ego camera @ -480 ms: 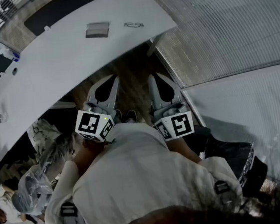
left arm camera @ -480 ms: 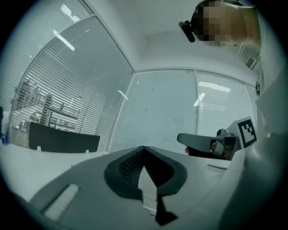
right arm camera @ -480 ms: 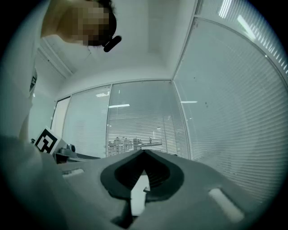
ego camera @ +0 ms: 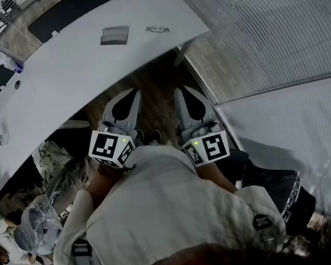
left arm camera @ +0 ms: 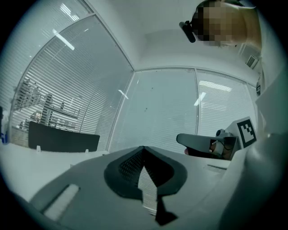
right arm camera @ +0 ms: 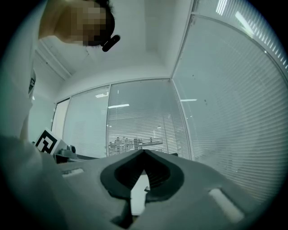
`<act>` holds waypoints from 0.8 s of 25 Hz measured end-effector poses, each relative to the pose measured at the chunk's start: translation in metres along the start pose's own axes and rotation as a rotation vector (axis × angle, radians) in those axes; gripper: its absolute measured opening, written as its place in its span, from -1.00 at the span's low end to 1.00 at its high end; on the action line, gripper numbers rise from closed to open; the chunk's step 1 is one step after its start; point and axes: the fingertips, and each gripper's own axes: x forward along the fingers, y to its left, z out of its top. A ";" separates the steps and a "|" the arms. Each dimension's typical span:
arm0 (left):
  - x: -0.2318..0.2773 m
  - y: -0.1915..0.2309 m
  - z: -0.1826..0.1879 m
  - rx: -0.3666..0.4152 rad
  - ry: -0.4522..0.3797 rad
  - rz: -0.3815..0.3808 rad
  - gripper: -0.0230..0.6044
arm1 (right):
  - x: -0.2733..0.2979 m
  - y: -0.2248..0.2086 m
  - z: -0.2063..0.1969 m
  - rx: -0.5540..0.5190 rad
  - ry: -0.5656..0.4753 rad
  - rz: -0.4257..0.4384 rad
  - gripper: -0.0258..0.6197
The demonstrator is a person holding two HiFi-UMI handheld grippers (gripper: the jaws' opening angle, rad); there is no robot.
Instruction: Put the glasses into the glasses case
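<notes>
Head view: glasses [ego camera: 158,29] beside case [ego camera: 114,35]

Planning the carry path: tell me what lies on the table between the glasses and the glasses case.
Nothing. In the head view, the stretch of white table between the glasses case and the glasses is bare.

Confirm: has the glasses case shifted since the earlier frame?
No. The glasses case lies just as far left of the glasses on the table.
</notes>
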 end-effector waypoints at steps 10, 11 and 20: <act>0.018 -0.015 -0.012 -0.007 0.027 -0.009 -0.93 | -0.007 -0.018 -0.002 0.020 -0.001 0.015 -0.92; 0.021 -0.018 -0.013 -0.007 0.029 -0.008 -0.93 | -0.008 -0.021 -0.003 0.020 -0.001 0.016 -0.92; 0.044 -0.043 -0.025 -0.013 0.034 0.012 -0.93 | -0.021 -0.054 -0.012 0.036 0.013 0.029 -0.92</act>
